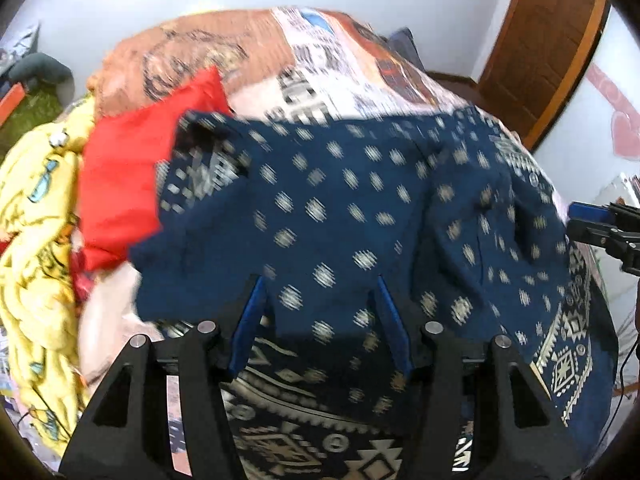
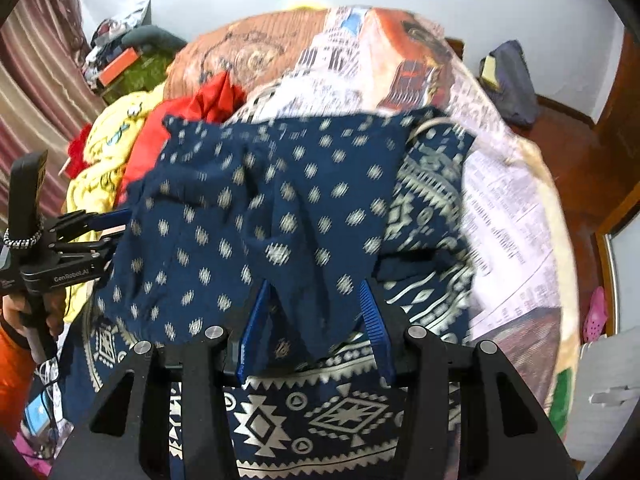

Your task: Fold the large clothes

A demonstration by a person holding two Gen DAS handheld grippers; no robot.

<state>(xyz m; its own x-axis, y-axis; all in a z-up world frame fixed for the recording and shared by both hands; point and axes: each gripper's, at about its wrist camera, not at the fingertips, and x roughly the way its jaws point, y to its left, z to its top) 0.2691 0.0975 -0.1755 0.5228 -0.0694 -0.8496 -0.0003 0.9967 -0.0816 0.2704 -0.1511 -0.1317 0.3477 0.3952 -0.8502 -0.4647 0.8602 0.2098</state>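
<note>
A large navy garment (image 1: pixel 340 208) with cream diamond dots and a geometric border lies folded over on the bed; it also shows in the right wrist view (image 2: pixel 260 216). My left gripper (image 1: pixel 320 280) is open, its blue fingers (image 1: pixel 250 320) standing wide apart over the garment's near fold, whose edge drapes between them. My right gripper (image 2: pixel 316 284) is open too, with a hanging fold of the garment lying loosely between its blue fingers (image 2: pixel 374 320). The right gripper shows at the right edge of the left wrist view (image 1: pixel 600 232), the left gripper at the left edge of the right wrist view (image 2: pixel 80 236).
A printed bedspread (image 2: pixel 508 208) covers the bed. A red cloth (image 1: pixel 128 168) and a yellow printed cloth (image 1: pixel 36 240) are heaped at the left. A wooden door (image 1: pixel 548 40) stands at the back right. A dark bag (image 2: pixel 512 80) sits on the floor.
</note>
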